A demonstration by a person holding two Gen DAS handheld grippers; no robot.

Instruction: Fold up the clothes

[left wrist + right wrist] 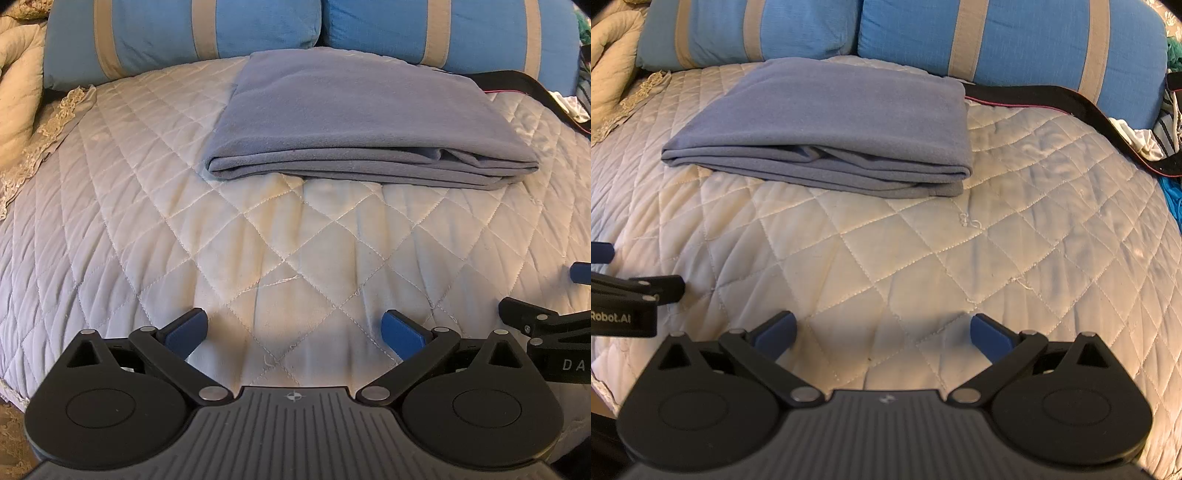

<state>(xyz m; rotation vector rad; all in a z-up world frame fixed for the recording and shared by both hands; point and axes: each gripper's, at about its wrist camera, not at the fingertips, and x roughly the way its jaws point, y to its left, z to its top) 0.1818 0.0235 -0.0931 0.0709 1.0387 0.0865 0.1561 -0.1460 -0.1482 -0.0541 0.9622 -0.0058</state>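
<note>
Cloth (354,122), grey-blue, folded into a flat rectangle of several layers, lying on the quilt (258,240) at the far side, its back edge close to two blue pillows (184,26) with tan stripes. Folded edges face the cameras; the bottom layer sticks out slightly at the right corner. Left gripper (293,332): blue fingers spread wide, holding nothing, hovering over bare quilt well short of the cloth. Right gripper (882,332): likewise spread and empty (its neighbour's tip shows at the left edge of its view). Black strap (1071,107) with a thin red line runs from the cloth's right rear corner toward the bed's right edge, possibly tucked under the cloth. Beige lace-trimmed bedding (22,96) bunched at far left.
</note>
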